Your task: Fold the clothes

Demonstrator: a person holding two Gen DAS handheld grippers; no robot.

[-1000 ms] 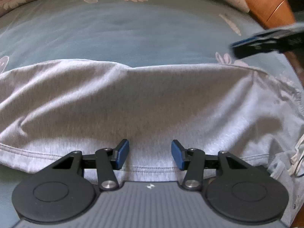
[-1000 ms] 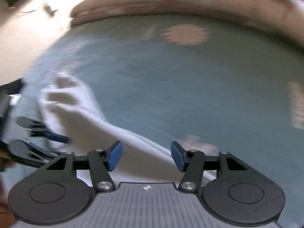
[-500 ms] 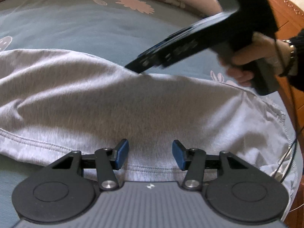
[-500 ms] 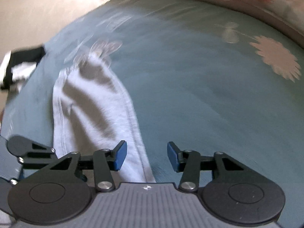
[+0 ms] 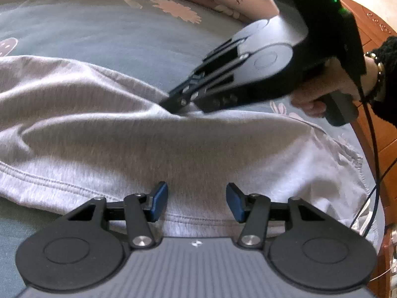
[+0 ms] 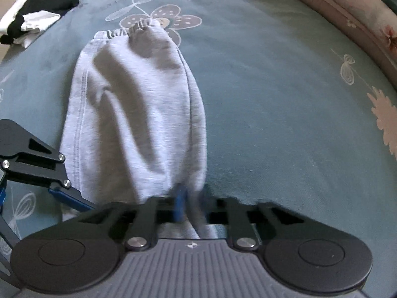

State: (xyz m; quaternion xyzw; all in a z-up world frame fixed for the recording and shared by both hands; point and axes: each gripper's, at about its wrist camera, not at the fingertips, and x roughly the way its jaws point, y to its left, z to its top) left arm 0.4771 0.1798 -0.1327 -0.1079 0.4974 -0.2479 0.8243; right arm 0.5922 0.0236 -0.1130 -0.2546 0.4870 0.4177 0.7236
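Observation:
A light grey garment (image 5: 173, 154) lies spread across the blue flowered bedsheet (image 5: 99, 32). My left gripper (image 5: 196, 202) hovers open over its near stitched hem, with cloth below the blue pads but nothing pinched. In the left wrist view my right gripper (image 5: 173, 105) comes in from the right, its tips closed on a raised fold at the garment's far edge. In the right wrist view the right gripper (image 6: 188, 198) is shut on that grey fold. The garment (image 6: 139, 104) stretches away to a gathered end. One of the left gripper's fingers (image 6: 69, 196) shows at the lower left.
A black and white pile of clothes (image 6: 32, 17) sits at the bed's far left corner. A pink flowered quilt (image 6: 359, 12) lines the far side. Wooden furniture (image 5: 379, 37) and loose cables (image 5: 374, 173) are at the right edge. A person's hand (image 5: 322, 92) holds the right gripper's handle.
The right gripper swung in from the right, rolled over, and closed on the garment's far edge, lifting a fold. The left gripper stayed open over the near hem, shifting only a little.

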